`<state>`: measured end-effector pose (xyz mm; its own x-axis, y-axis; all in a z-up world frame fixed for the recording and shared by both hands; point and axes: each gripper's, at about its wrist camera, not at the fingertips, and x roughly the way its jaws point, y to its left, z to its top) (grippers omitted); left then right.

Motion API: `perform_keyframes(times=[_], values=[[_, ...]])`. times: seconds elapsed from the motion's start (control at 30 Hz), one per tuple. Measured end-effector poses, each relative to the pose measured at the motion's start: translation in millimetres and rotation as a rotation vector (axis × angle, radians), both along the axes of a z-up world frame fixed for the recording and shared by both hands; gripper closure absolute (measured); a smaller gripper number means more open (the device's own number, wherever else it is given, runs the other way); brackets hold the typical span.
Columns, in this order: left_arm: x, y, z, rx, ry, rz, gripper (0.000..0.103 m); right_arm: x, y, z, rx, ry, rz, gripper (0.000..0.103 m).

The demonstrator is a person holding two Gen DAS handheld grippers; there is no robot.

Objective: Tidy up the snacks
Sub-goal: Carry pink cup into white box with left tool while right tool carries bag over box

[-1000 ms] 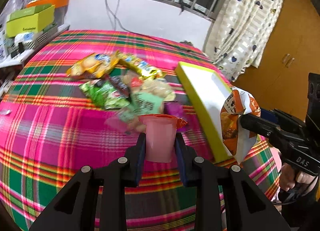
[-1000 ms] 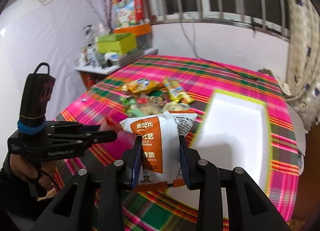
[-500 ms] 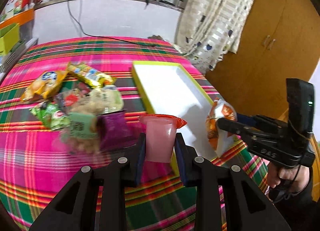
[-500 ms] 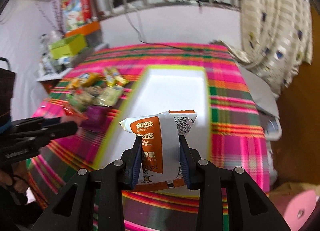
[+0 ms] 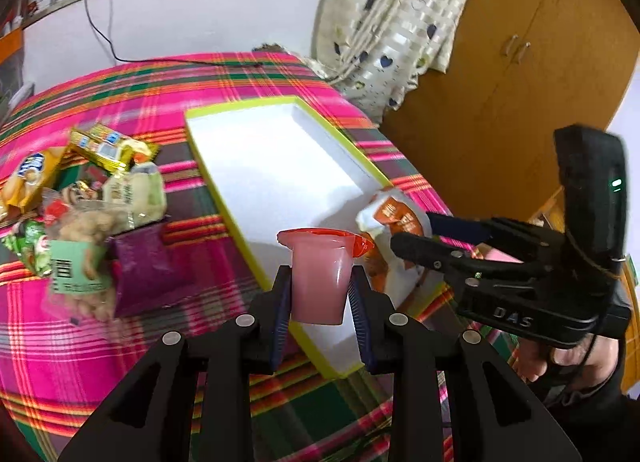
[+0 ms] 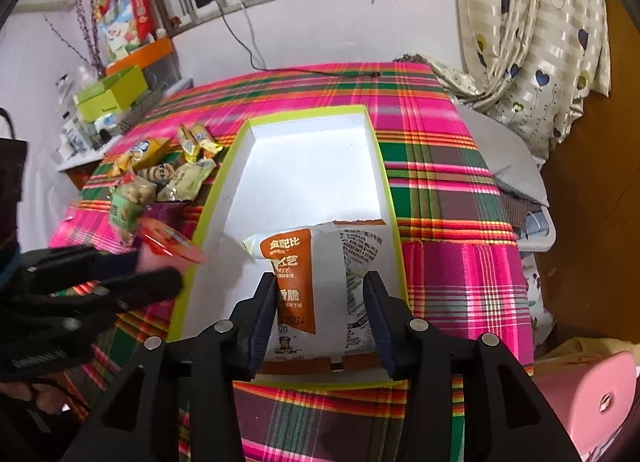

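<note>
While left claw (image 5: pixel 320 296) grips pink cup (image 5: pixel 319 276), right claw (image 6: pixel 320 316) opening around orange packet (image 6: pixel 316 286) over plaid tablecloth (image 6: pixel 440 190).

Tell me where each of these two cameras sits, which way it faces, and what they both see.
Left wrist: rides the left tool, looking down its fingers at the pink jelly cup it grips, above the tray's near edge; a hand holds the right tool.
Right wrist: rides the right tool, jaws opening around the orange snack packet in the tray; left tool at left.
Shared: tray, both snacks, snack pile, plaid cloth.
</note>
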<state>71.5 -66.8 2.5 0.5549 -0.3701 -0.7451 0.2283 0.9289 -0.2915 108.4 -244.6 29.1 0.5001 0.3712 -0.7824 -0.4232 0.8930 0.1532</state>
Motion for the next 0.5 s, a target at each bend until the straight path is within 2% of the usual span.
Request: perform_keyframes(times=[0.27, 0.5], values=[[5, -13, -14, 0.006, 0.078, -0.028, 0.073, -4, -3, 1, 0.016, 0.004, 0.008, 0.059], [2, -13, -15, 0.021, 0.078, -0.021, 0.069, -5, -3, 1, 0.021, -0.001, 0.01, 0.059]])
